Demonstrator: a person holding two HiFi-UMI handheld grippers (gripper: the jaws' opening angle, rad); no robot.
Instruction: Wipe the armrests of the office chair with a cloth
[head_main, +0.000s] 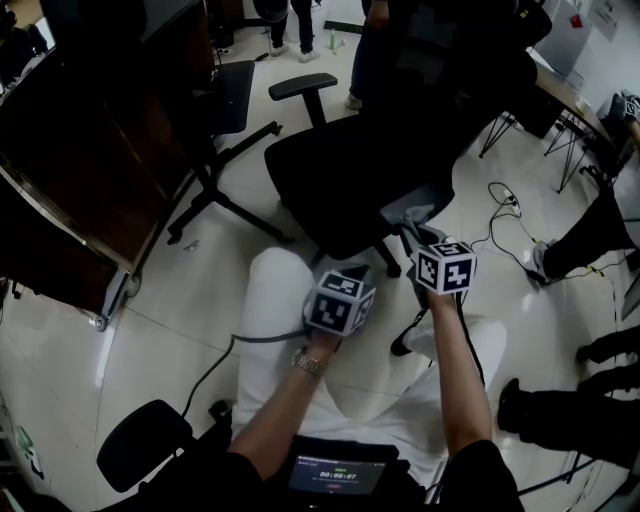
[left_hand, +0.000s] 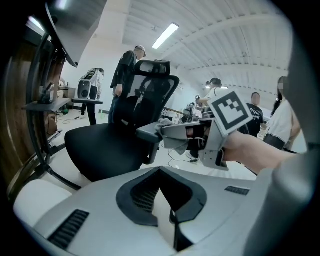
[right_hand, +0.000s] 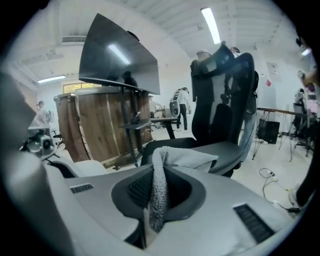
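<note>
The black office chair (head_main: 350, 165) stands in front of me, its far armrest (head_main: 303, 87) bare. On the near armrest (head_main: 418, 203) lies a grey cloth (head_main: 420, 215), and my right gripper (head_main: 417, 238) is shut on it. The right gripper view shows the cloth (right_hand: 160, 185) pinched between the jaws and draped onto the armrest pad (right_hand: 227, 152). My left gripper (head_main: 352, 275) hovers just left of the right one, shut, with nothing in it. From the left gripper view the right gripper (left_hand: 172, 131) presses the cloth (left_hand: 175, 144) against the armrest (left_hand: 147, 132).
A wooden desk (head_main: 90, 170) with a monitor stands at the left, a second chair's base (head_main: 215, 195) beside it. Cables (head_main: 500, 205) trail over the floor at the right. People's legs show at the back and the right edge.
</note>
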